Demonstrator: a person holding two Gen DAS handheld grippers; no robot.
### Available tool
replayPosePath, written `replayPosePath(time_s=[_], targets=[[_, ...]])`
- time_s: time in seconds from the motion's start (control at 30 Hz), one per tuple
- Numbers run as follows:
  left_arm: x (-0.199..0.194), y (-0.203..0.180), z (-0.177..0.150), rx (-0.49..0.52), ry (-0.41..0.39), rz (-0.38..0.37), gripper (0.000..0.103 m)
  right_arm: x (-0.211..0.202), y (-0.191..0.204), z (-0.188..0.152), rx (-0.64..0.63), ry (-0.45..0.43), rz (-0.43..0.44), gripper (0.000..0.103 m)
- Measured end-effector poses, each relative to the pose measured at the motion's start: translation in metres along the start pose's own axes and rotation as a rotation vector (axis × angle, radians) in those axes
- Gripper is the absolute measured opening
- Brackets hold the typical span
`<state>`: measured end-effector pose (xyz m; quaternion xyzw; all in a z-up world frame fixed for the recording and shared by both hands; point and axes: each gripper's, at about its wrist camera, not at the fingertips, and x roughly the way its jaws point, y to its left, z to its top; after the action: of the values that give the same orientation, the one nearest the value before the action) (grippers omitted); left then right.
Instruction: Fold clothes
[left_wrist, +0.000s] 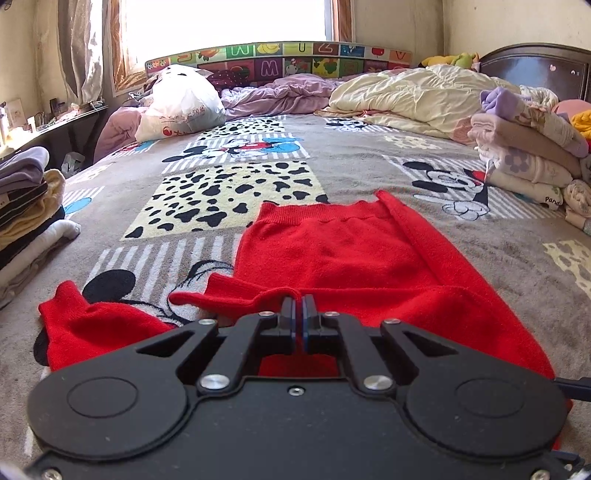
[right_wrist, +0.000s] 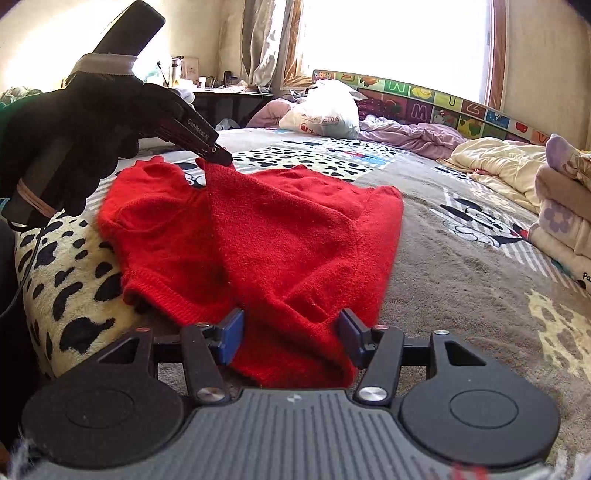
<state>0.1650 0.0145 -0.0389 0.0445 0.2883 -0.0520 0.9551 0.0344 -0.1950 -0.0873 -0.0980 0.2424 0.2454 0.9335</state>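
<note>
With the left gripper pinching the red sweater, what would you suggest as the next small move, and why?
Probably close the right gripper: its jaws stand open around a fold of the red sweater, while the left gripper is shut on a lifted edge. Holding both points would allow a controlled fold.

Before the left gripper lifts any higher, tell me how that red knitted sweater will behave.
The red knitted sweater is probably floppy: it drapes in a slack sheet from the left gripper. It likely grips rather than slides, its fuzzy knit resting on the plush cartoon-print blanket. It looks light, held by one pinched edge.
</note>
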Motion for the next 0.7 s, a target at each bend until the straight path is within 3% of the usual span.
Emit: replayPosePath(time_s=[0.2,0.33,0.43,0.57,0.6,0.63,0.7], targets=[[0.007,0.012,0.002,-0.073,0.059,-0.063,0.006,-0.002,0.0,0.001,0.005,-0.013,0.01,0.059],[0.008,0.046,-0.003,-0.319,0.077,-0.11,0.029,-0.007,0.0,0.003,0.008,-0.054,0.013,0.059],[0.011,0.073,-0.006,-0.514,0.085,-0.145,0.039,-0.007,0.001,0.003,0.006,-0.053,0.017,0.059],[0.023,0.089,0.003,-0.613,0.106,-0.121,0.036,-0.004,0.002,0.003,-0.003,-0.046,0.025,0.059],[0.028,0.089,0.006,-0.598,0.121,-0.107,0.028,-0.004,0.002,0.003,-0.003,-0.041,0.028,0.06],[0.032,0.087,0.009,-0.556,0.134,-0.096,0.01,-0.002,0.002,0.003,-0.003,-0.033,0.029,0.06],[0.038,0.08,0.017,-0.454,0.146,-0.067,0.003,0.0,0.003,0.002,-0.005,-0.016,0.028,0.06]])
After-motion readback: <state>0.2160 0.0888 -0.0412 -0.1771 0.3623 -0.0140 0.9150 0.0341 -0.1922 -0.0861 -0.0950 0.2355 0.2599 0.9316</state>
